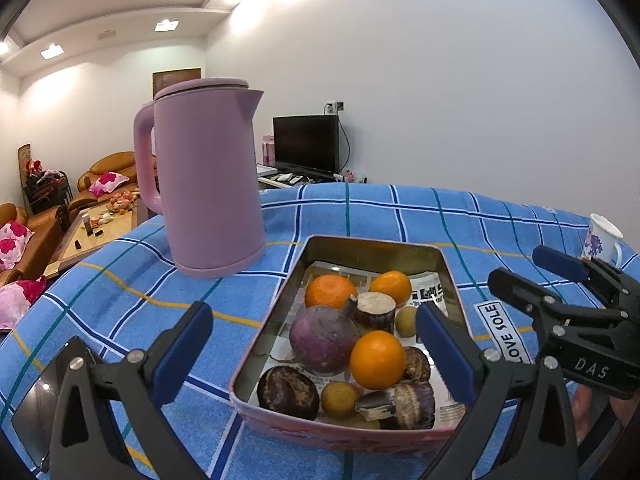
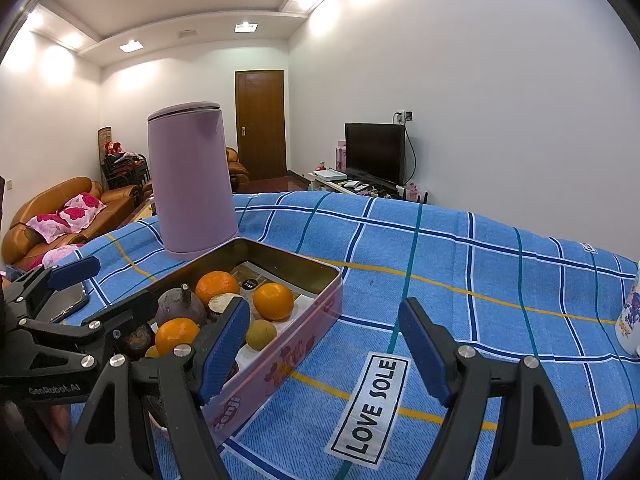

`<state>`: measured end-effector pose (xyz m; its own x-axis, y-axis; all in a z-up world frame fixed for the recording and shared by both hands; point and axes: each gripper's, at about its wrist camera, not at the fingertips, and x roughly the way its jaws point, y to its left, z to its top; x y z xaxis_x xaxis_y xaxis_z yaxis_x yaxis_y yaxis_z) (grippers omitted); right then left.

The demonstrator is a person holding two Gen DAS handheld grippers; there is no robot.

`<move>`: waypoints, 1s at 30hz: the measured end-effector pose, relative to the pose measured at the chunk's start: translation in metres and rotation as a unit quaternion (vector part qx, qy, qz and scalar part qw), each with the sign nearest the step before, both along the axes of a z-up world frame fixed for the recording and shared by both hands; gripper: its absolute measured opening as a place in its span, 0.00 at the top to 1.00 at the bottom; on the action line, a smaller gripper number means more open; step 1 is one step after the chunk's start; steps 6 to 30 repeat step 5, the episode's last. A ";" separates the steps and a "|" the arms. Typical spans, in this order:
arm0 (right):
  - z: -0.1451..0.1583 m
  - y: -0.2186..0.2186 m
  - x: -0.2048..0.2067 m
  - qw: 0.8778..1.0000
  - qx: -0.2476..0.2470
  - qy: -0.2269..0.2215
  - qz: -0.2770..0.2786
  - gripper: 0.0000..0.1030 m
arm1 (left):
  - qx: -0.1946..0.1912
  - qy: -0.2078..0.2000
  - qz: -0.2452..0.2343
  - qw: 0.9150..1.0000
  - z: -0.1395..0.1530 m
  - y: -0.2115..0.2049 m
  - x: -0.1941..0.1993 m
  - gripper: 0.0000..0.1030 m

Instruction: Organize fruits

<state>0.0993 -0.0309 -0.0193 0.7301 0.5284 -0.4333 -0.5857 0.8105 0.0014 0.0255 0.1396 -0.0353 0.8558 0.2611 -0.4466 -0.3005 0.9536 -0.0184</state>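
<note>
While poised over a blue checked cloth (image 1: pixel 120 292), seen from both wrist views: left gripper (image 1: pixel 316 354) spread to its widest, nothing between its blue pads, aimed down at the near end of the metal tin (image 1: pixel 280 316). Right gripper (image 2: pixel 324 354) parked just beside the tin on its right, also spread apart and empty, above the "LOVE SOLE" label (image 2: pixel 370 402).

Apparently near done (or not yet begun; impossible to tell which): every fruit in sight already inside the tin, none loose on the cloth. Three oranges (image 1: pixel 377 359) bright and smooth-skinned, mixed among a large purple round fruit (image 1: pixel 323 339), dark cut pieces with pale faces (image 1: pixel 375 309) and small tan fruits (image 1: pixel 339 399), all resting on printed paper lining the tin. Heaped together rather than sorted by kind, so possibly still some grouping left.

Behind the tin, upright: pink kettle (image 1: pixel 208 176). At far right edge: flowered cup (image 1: pixel 604 240).
</note>
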 end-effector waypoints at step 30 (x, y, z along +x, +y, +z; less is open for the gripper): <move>0.000 -0.003 -0.002 1.000 0.003 0.000 -0.005 0.24 | 0.001 -0.004 -0.004 1.000 0.001 -0.001 -0.001 0.00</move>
